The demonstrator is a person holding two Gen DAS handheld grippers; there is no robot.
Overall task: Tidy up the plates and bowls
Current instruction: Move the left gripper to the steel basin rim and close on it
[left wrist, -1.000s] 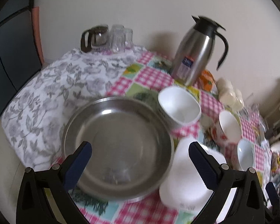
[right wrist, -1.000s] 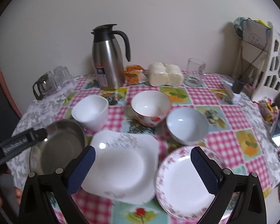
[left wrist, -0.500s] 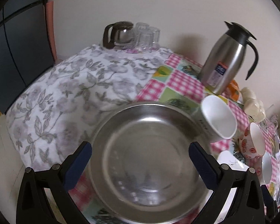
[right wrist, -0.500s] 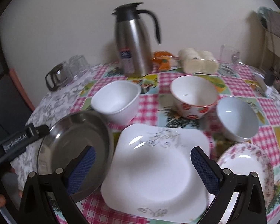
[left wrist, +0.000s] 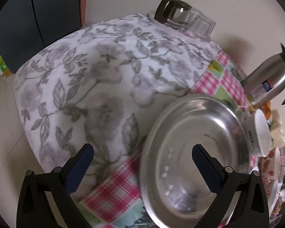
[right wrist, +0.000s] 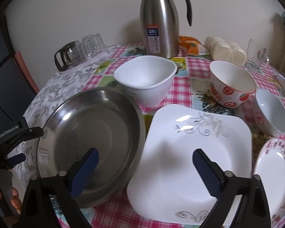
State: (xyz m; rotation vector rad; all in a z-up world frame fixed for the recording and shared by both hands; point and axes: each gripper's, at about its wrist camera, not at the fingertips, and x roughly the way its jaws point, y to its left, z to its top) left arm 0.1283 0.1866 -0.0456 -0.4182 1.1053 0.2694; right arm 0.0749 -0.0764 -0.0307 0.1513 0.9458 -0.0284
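- straddling the steel pan rim w/ the left gripper: fingers wide, holding nothing; pan sits at table's left edge, half on the floral cloth.
- right gripper hovers over the seam btwn pan and square white plate, fingers wide, empty.
- to do it well imo: bite the near rim squarely, lift level, and keep clear of the white bowl just behind.

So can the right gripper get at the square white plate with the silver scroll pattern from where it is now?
Probably yes. The right gripper is open just above the square white plate, and nothing lies on it. The round steel pan crowds the plate's left edge and may overlap it, so the near edge looks easier.
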